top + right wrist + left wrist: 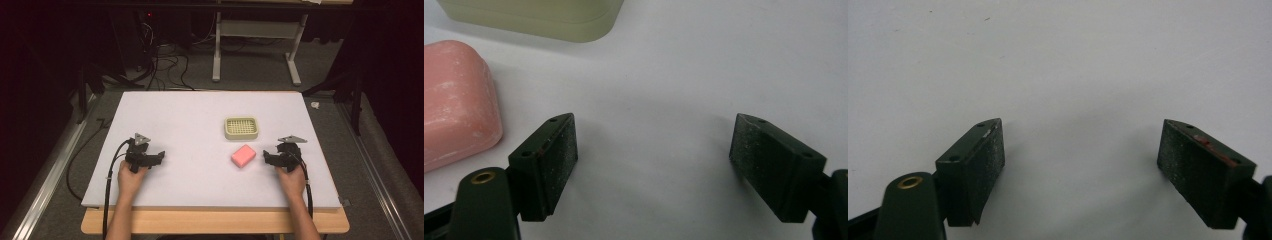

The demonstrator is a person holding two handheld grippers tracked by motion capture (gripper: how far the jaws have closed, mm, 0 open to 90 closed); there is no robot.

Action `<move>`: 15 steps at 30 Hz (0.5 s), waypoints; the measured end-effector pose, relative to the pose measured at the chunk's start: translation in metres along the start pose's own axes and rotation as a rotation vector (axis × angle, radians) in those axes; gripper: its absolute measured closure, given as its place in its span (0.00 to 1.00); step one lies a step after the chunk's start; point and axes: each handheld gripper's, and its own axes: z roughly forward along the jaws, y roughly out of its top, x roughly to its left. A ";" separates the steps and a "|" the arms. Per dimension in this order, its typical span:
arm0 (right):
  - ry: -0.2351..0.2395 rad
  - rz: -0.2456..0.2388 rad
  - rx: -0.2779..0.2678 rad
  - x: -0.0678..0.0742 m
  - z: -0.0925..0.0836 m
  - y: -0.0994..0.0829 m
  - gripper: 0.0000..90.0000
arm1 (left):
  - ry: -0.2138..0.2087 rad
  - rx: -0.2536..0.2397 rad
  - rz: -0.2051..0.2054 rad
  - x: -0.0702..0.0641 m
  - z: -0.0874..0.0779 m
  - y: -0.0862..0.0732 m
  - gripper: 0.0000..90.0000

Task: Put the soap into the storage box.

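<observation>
The white board (200,130) on the table looks matt and smooth, and its front edge of wood (215,221) is pale and plain. The pink soap (454,100) has a dull, slightly chalky skin (with whitish marks). The soap dish (242,127) looks like smooth cream plastic. The pads (559,155) of the right gripper (651,160) are black, matt and finely rough.

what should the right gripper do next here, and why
Probably slide the right gripper toward the pink soap to bracket it: its jaws stand open and empty, the soap lies loose on the table just beside it, apart from the soap dish.
</observation>
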 end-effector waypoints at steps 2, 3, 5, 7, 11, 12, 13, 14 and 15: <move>0.000 0.000 0.000 0.000 0.000 0.000 0.22 | -0.001 -0.001 0.000 0.000 0.000 0.000 0.22; 0.000 0.000 0.000 0.000 0.000 0.000 0.22 | 0.000 0.000 0.000 0.000 0.000 0.000 0.22; 0.000 0.001 -0.002 0.000 0.000 0.000 0.22 | 0.000 -0.001 0.001 0.000 0.000 0.000 0.22; 0.000 0.000 -0.002 0.000 0.000 0.000 0.22 | -0.001 -0.001 0.000 0.000 0.000 0.000 0.22; 0.001 0.001 -0.001 0.000 0.000 0.000 0.22 | 0.000 -0.001 0.001 0.000 0.000 0.000 0.22; 0.001 0.001 0.000 0.000 0.000 0.000 0.22 | 0.000 -0.001 0.000 0.000 0.000 0.000 0.22; 0.001 0.001 0.001 0.000 0.000 0.000 0.22 | 0.000 -0.001 0.000 0.000 0.000 0.000 0.22; 0.001 0.001 0.001 0.000 0.000 0.000 0.22 | 0.000 -0.001 0.000 0.000 0.000 0.000 0.22; 0.000 0.000 0.003 0.000 0.000 0.000 0.22 | 0.000 -0.001 0.000 0.000 0.000 0.000 0.22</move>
